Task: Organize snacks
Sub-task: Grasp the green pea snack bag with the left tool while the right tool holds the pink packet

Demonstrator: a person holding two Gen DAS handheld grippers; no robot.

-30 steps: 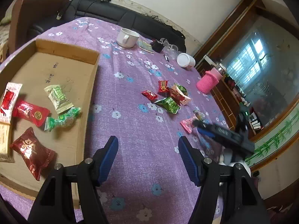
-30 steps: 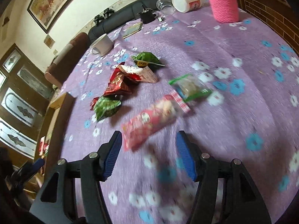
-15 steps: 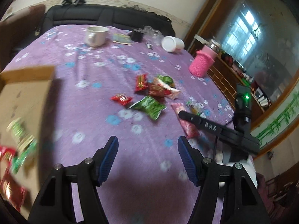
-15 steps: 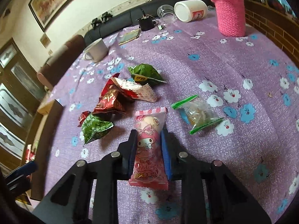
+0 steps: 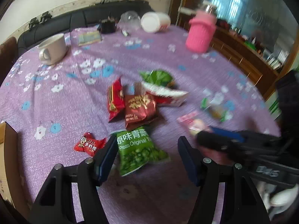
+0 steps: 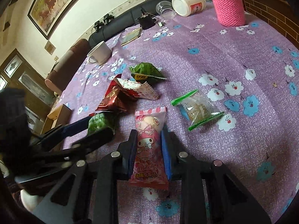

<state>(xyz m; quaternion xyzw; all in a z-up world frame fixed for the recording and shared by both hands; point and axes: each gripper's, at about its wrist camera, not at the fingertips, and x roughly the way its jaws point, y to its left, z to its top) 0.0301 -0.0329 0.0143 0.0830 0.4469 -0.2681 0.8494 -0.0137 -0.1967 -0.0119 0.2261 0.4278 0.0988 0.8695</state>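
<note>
On the purple flowered cloth lies a green pea packet [image 5: 136, 149] between the fingers of my left gripper [image 5: 147, 145]. Its jaws are closing; the left pad is at the packet's edge and the right pad stands clear. My right gripper [image 6: 148, 136] is shut on a pink cartoon snack packet [image 6: 148, 149] that rests on the cloth. Loose snacks lie beyond: a small red candy [image 5: 88, 144], a dark red packet [image 5: 139, 110], a red packet [image 5: 115, 99], a white and red packet [image 5: 164, 93], a green packet [image 5: 157, 76] and a clear green-edged packet [image 6: 198, 108].
A cardboard box [image 5: 5, 149] shows its corner at the far left. At the back stand a white mug [image 5: 52, 48], a pink knitted holder [image 5: 201, 33] and a white jar on its side [image 5: 155, 22]. A black sofa runs behind the table.
My left gripper swung right from the cardboard box to the snack pile, and the green pea packet now sits between its fingers. My right gripper closed on the pink packet.
</note>
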